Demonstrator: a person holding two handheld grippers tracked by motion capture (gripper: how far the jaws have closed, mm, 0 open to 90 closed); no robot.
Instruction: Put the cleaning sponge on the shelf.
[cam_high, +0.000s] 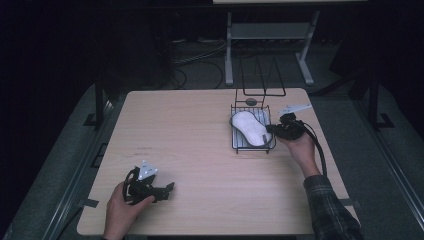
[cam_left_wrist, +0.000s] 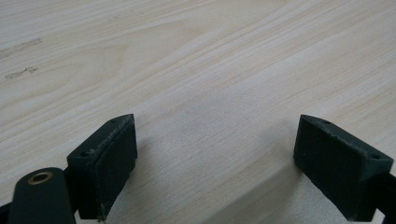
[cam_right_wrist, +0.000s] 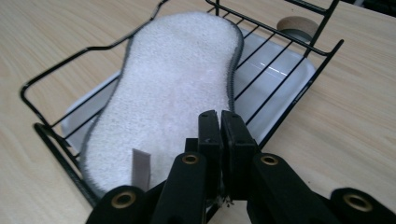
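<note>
from the high view, your left gripper (cam_high: 169, 188) sits low near the front left corner of the tabletop (cam_high: 190, 150), held in your left hand (cam_high: 120, 207), with bare wood around it. your right gripper (cam_high: 270, 131) is up toward the back right part of the tabletop, in your right hand (cam_high: 300, 145), its tip at the right rim of a black wire rack (cam_high: 234, 145). a white, peanut-shaped sponge (cam_high: 250, 127) lies in that rack, running from the back left to the front right of it. a small round object (cam_high: 251, 101) sits on the tabletop just behind the rack, too small here to make out. from this height you cannot tell how either pair of jaws stands

your left gripper view settles that for the left gripper (cam_left_wrist: 215, 158): its jaws stand wide apart with nothing between them, just pale wood grain of the tabletop (cam_left_wrist: 196, 70) and a couple of faint marks toward the far left

your right gripper view shows the right gripper (cam_right_wrist: 220, 123) with jaws pressed together, holding nothing, their tips over the near edge of the sponge (cam_right_wrist: 173, 79). here you can see what the high view hides: a grey edging around the sponge, a small grey tab (cam_right_wrist: 141, 168) at its near end, a pale tray (cam_right_wrist: 285, 70) under the wire rack (cam_right_wrist: 56, 135), and the round object (cam_right_wrist: 296, 25) beyond the rack looks like a cork-topped lid
</note>
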